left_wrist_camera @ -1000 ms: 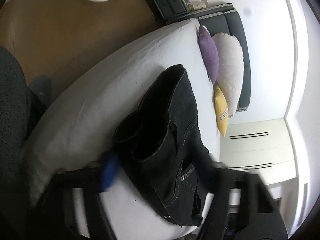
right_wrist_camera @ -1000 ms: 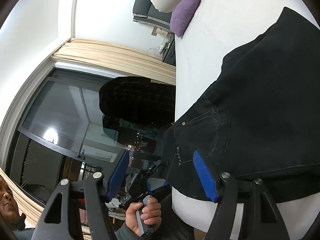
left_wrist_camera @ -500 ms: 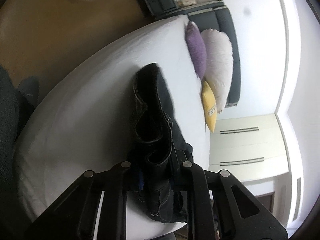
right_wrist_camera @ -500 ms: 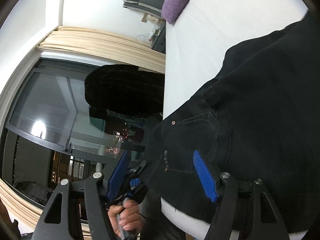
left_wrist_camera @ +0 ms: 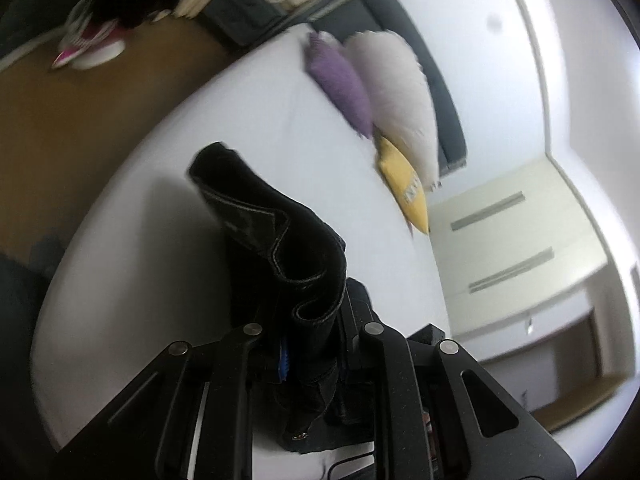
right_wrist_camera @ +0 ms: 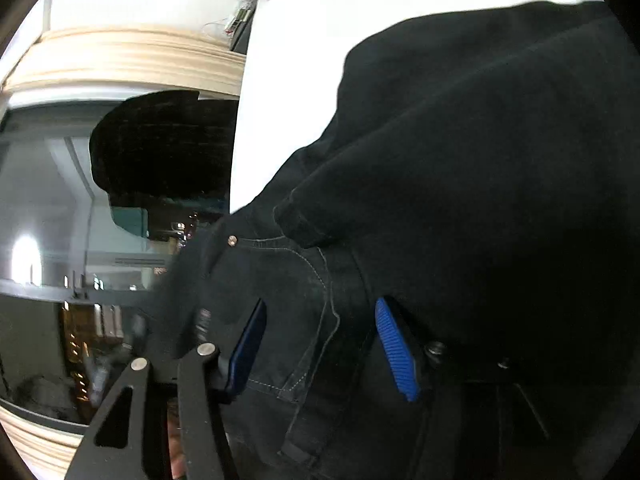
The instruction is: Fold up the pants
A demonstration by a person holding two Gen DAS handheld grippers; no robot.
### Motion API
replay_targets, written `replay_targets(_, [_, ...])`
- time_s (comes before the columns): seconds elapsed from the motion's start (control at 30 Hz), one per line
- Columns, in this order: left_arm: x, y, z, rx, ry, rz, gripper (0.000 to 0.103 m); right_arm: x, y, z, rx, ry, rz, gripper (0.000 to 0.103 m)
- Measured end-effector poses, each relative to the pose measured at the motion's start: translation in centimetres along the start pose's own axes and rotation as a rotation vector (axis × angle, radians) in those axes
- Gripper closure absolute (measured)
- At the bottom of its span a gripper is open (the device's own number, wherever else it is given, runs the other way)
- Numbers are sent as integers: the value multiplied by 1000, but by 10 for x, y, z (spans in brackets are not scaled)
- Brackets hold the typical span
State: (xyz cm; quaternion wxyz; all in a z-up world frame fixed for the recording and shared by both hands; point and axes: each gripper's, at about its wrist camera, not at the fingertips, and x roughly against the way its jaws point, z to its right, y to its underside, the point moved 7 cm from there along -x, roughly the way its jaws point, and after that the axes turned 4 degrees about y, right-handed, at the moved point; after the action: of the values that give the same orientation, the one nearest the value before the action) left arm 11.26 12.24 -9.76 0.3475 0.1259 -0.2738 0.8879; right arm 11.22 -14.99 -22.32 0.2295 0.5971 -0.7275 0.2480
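The left gripper (left_wrist_camera: 312, 356) has its jaws pinching a bunch of the black pants (left_wrist_camera: 280, 248), which stand up toward 11 o'clock above the white bed (left_wrist_camera: 160, 184). The right gripper (right_wrist_camera: 320, 344) has its jaws spread, with denim lying between the blue pads (right_wrist_camera: 394, 348), not yet squeezed. This looks like the pick-up step of a fold. Next, the right jaws should pinch, then both carry the cloth over. A second ago the left jaws were wide apart and the pants lay flatter. Pillows (left_wrist_camera: 392, 100) sit at 1 o'clock.
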Motion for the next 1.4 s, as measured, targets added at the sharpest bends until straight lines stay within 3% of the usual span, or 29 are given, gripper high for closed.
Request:
replay_targets(0.27, [-46,20,109,-278,6,-67,88,10,2,2,0,-64,23,43])
replay_targets(0.4, [-76,55,164,-440,9,-121,88,79,-13,9,-50,-129,160,33])
replay_targets(0.5, [-112,103,200,-561,4,-210,88,133,-11,9,-15,-150,211,29])
replay_targets(0.67, [-167,188,222,-704,-12,-345,88,189,16,14,57,-180,249,10])
replay_targets(0.83, [-192,250,216,-816,-58,-444,88,177,35,68,-60,-124,200,9])
replay_targets(1.0, [-201,278,222,-933,-104,-436,88,160,44,91,-99,-83,156,9])
replay_targets(1.07, [-199,283,217,-986,-122,-430,88,160,39,88,-85,-75,158,13])
replay_targets(1.17, [-203,294,220,-1039,-137,-421,88,161,32,87,-74,-80,134,29])
replay_targets(1.23, [-203,300,222,-1054,-137,-415,88,163,31,88,-69,-86,114,54])
replay_targets(1.33, [-204,308,222,-1064,-141,-416,88,155,31,90,-59,-81,104,78])
replay_targets(1.4, [-201,308,217,-1069,-140,-419,88,158,30,89,-45,-79,123,84])
